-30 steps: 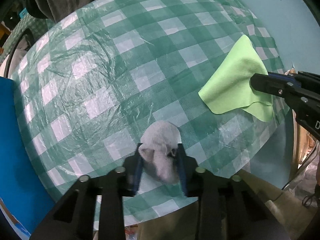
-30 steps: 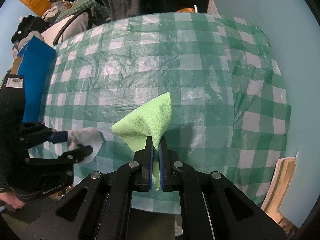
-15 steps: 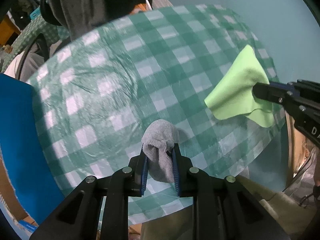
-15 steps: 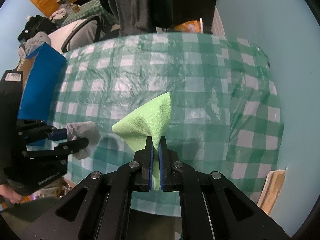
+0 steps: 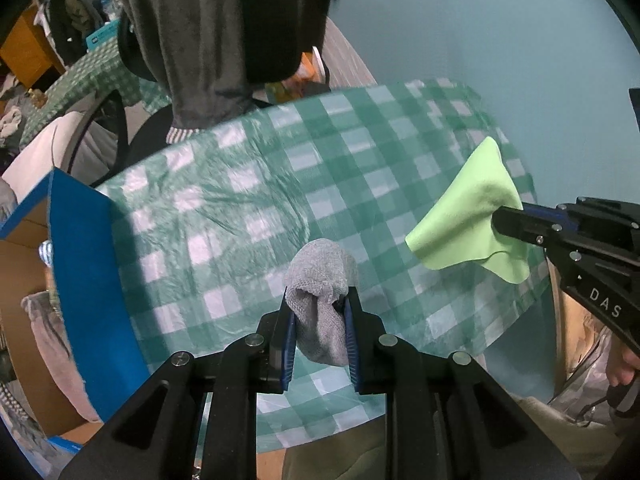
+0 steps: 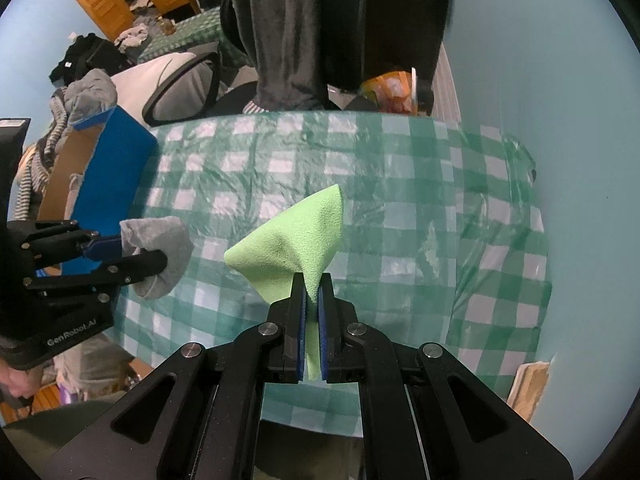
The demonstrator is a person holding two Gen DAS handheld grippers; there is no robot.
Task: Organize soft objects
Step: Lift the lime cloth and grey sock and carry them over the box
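My left gripper (image 5: pixel 319 300) is shut on a grey knitted cloth (image 5: pixel 320 280) and holds it above the green checked tablecloth (image 5: pixel 248 208). It also shows in the right wrist view (image 6: pixel 132 256) with the grey cloth (image 6: pixel 164 240) at the left. My right gripper (image 6: pixel 312 284) is shut on a light green cloth (image 6: pixel 296 244), lifted off the table. In the left wrist view the green cloth (image 5: pixel 468 220) hangs from the right gripper (image 5: pixel 504 220) at the right.
A blue-sided cardboard box (image 5: pixel 84 280) stands open at the table's left edge, also in the right wrist view (image 6: pixel 108 160), with soft items inside. A person in dark clothes (image 6: pixel 320 32) stands behind the table. A light blue wall (image 5: pixel 500 40) bounds the right.
Both grippers have risen away from the table with their cloths. The left gripper closed on the grey cloth and lifted it off the tablecloth. The blue box has come into view.
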